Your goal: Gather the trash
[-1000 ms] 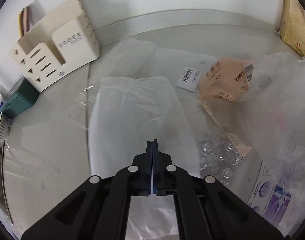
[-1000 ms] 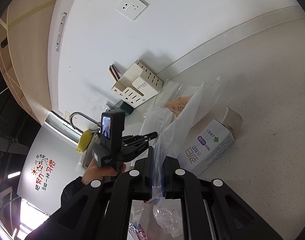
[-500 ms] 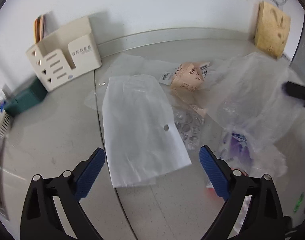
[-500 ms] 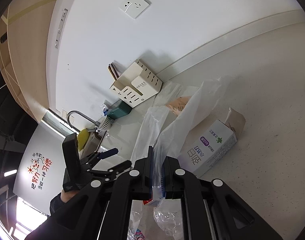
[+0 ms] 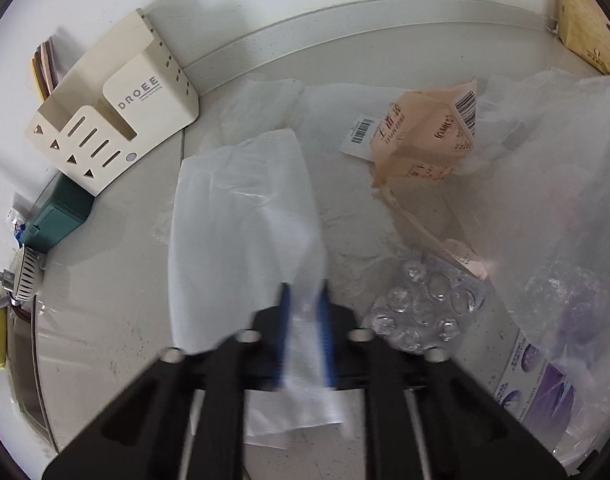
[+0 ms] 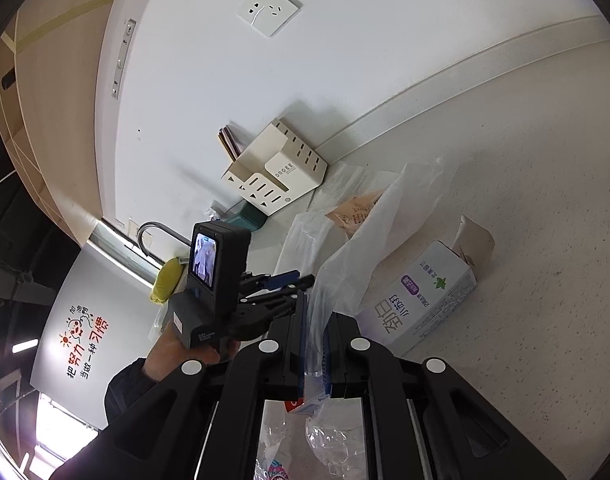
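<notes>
A flat white plastic bag lies on the pale counter. My left gripper points down at its near end, and its jaws are closing with the bag pinched between the blue pads. From the right wrist view I see the left gripper in a person's hand. My right gripper is shut on the rim of a translucent trash bag, holding it up. Loose trash lies around: a peach paper packet, a clear blister pack and a white and purple carton.
A cream organizer and a teal box stand at the back left against the wall. A wooden block is at the far right corner. A sink tap and a yellow sponge sit at the left.
The left gripper opened wide and pulled back, then came down again and closed on the near end of the white bag. The right gripper kept still, holding the trash bag.
</notes>
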